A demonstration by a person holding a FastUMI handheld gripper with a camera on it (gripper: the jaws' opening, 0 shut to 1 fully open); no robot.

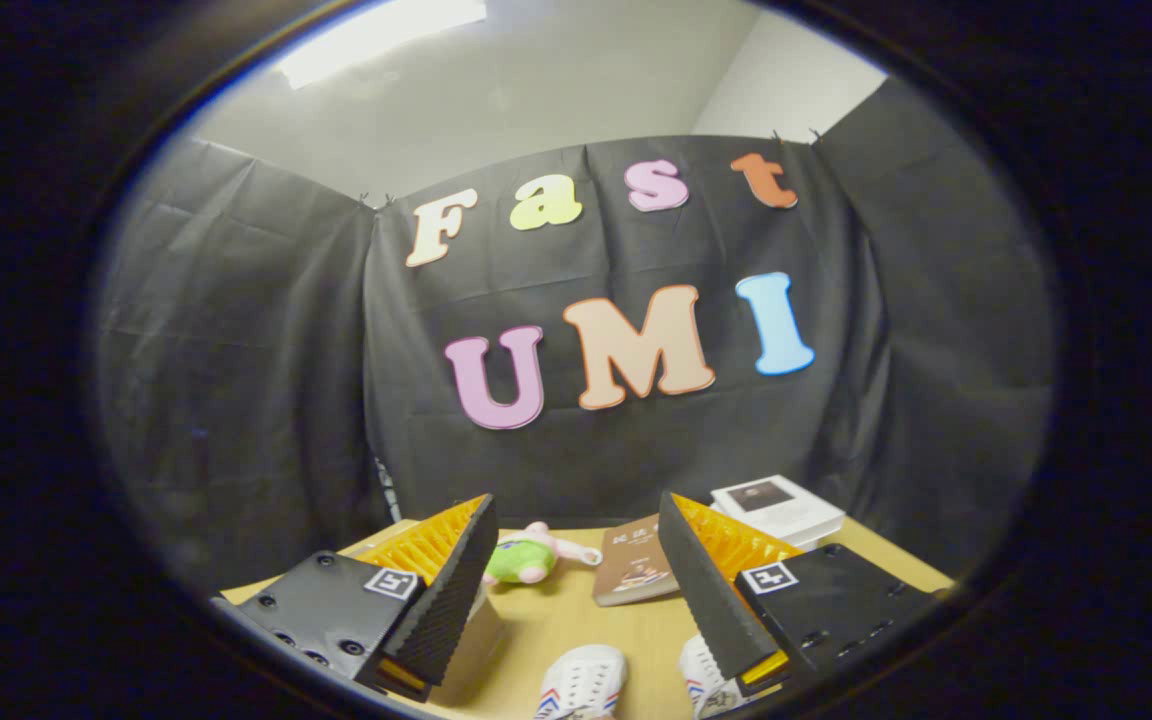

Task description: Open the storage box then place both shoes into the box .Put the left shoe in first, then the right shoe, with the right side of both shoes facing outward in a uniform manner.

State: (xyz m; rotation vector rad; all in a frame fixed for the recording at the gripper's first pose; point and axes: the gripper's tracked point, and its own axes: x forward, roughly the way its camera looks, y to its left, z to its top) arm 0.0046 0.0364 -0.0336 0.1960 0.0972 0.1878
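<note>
Two white shoes with red and blue stripes lie on the wooden table (576, 620), and I see just their toe ends. One shoe (581, 682) is between my fingers, low and close. The other shoe (708, 688) is partly hidden behind my right finger (711, 590). My gripper (576, 500) hangs above the table, open wide, with nothing between its fingers. A pale beige corner (476, 640) sticks out from under my left finger (446, 590); I cannot tell what it is.
Beyond the fingers a green and pink plush toy (526, 560) lies on the table. A brown book (636, 575) is to its right. A white box (778, 505) sits at the back right corner, against the black cloth wall.
</note>
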